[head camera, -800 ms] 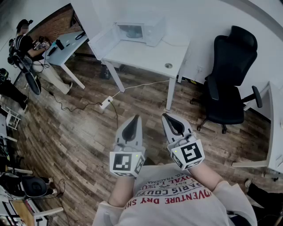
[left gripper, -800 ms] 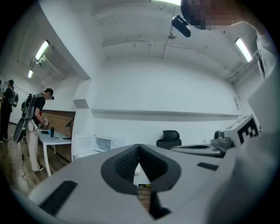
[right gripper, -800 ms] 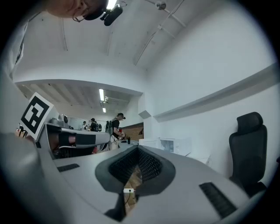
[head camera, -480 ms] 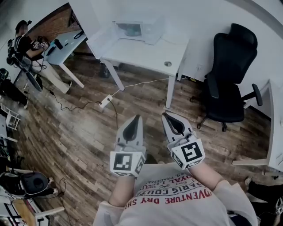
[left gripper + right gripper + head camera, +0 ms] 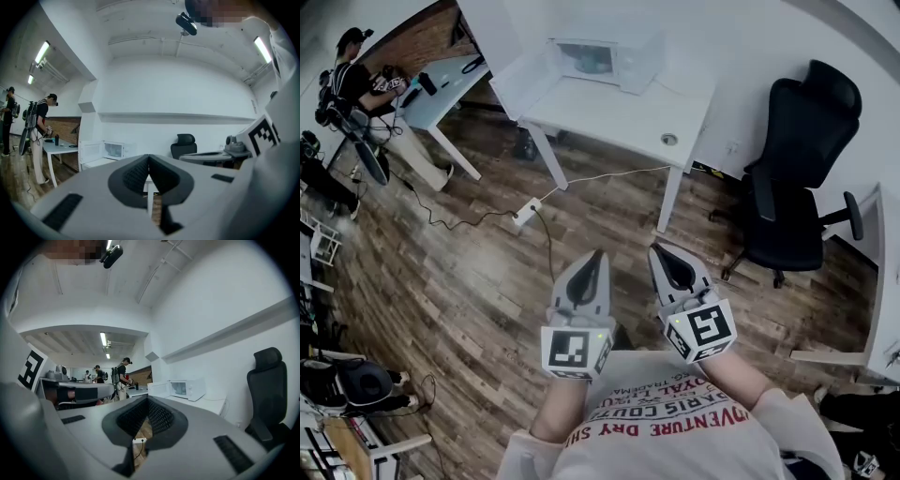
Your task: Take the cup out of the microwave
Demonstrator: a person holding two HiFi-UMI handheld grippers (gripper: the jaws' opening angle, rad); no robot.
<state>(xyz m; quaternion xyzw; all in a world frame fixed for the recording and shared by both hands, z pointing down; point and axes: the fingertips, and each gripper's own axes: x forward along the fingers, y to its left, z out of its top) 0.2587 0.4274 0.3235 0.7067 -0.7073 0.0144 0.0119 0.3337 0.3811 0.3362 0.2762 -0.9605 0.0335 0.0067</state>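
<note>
A white microwave (image 5: 602,62) stands at the back of a white table (image 5: 619,112), far ahead of me; its door (image 5: 523,84) hangs open to the left. I cannot make out a cup inside from here. In the left gripper view the microwave (image 5: 115,150) is small and distant, as is the microwave (image 5: 187,389) in the right gripper view. My left gripper (image 5: 593,255) and right gripper (image 5: 661,251) are held side by side, level, in front of my chest. Both are shut with nothing between the pads, and both are well short of the table.
A black office chair (image 5: 797,178) stands right of the table. A power strip (image 5: 525,216) with cables lies on the wood floor before the table. A small round object (image 5: 669,139) sits on the tabletop. A person (image 5: 347,84) stands at another table at far left.
The table and microwave have shifted slightly down and right in the head view. Both grippers keep the same pose and stay shut.
</note>
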